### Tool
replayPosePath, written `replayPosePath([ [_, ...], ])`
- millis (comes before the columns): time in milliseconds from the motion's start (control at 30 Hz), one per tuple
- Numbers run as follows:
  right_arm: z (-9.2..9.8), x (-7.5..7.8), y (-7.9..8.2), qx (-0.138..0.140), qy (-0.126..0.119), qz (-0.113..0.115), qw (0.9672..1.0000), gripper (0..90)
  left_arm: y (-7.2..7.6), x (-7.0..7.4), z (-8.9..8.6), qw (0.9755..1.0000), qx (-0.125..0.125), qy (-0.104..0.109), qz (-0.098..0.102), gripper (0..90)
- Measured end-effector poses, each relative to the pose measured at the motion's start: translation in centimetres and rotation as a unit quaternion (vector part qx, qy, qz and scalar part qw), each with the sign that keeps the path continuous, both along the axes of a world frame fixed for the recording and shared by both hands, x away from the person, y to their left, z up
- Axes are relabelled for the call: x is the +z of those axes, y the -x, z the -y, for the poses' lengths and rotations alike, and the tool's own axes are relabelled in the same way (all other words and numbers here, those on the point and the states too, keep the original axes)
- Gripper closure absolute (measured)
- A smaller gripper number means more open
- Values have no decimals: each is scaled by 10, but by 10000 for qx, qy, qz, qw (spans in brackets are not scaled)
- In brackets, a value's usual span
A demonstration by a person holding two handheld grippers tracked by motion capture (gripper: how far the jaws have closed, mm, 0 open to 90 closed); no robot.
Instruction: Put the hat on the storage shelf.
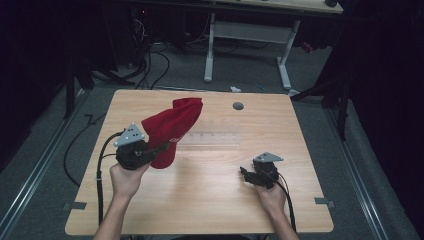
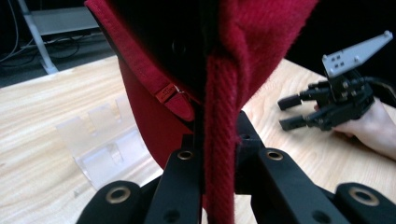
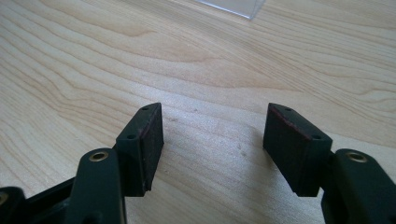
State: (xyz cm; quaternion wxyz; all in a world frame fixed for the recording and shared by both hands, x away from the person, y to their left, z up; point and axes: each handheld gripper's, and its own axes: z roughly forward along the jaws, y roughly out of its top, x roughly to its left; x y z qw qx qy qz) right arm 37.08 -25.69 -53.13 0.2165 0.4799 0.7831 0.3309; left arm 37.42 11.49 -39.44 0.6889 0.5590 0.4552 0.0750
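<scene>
Left hand (image 1: pixel 125 179): came in from the bottom edge of the high view, wrapped around the body of its gripper.
Left gripper (image 1: pixel 162 146): black, angular, with a grey three-cornered plate on top and a black cable trailing off it; its jaws were closed tight on a fold of the cloth, seen in the left gripper view (image 2: pixel 219 154) as a thick ribbed edge pinched between the two pads.
Cloth (image 1: pixel 172 129): red, soft and fuzzy like fleece or wool knit, with a stitched hem and a small red tab sewn on it (image 2: pixel 170 93); it was held up off the table, rising in a bulging, tube-like shape above and to the right of the left gripper, its top end sagging over.
Cloth's place: over the left half of the table, in the left gripper, well apart from the right gripper.
Stand (image 1: pixel 212 136): clear plastic, low, with small upright dividers; it lay flat on the table just right of the cloth, hard to make out against the wood.
Table (image 1: pixel 210 205): pale wood grain, matte, rectangular with rounded corners, a round grey plug (image 1: pixel 238 106) near the far edge.
Right gripper (image 1: pixel 246 174): same black build and grey plate, resting low by the table on the right; its jaws stood wide apart with nothing between them but bare wood, the flat dark pads (image 3: pixel 144 140) touching nothing.
Right hand (image 1: pixel 272 197): gripped the gripper body from behind, the cable running back along the forearm.
</scene>
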Motion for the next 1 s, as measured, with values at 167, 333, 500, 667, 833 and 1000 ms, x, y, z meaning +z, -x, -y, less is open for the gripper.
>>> replayPosePath([
  [167,0,0,0,-4,-12,-12,10000,377,-13,10,-2,9998,140,86,73,840],
  [333,0,0,0,3,-11,-16,10000,373,-29,15,-1,9995,269,13,186,840],
  [500,0,0,0,9,-6,-19,10000,370,-45,16,3,9990,339,-40,298,839],
  [667,-1,0,0,6,-8,-30,10000,368,-59,15,7,9985,398,4,369,839],
  [833,-1,0,0,7,-3,-26,10000,365,-79,14,11,9981,472,62,386,839],
  [1000,-1,0,0,6,-4,-28,10000,364,-91,8,17,9979,511,-23,390,839],
])
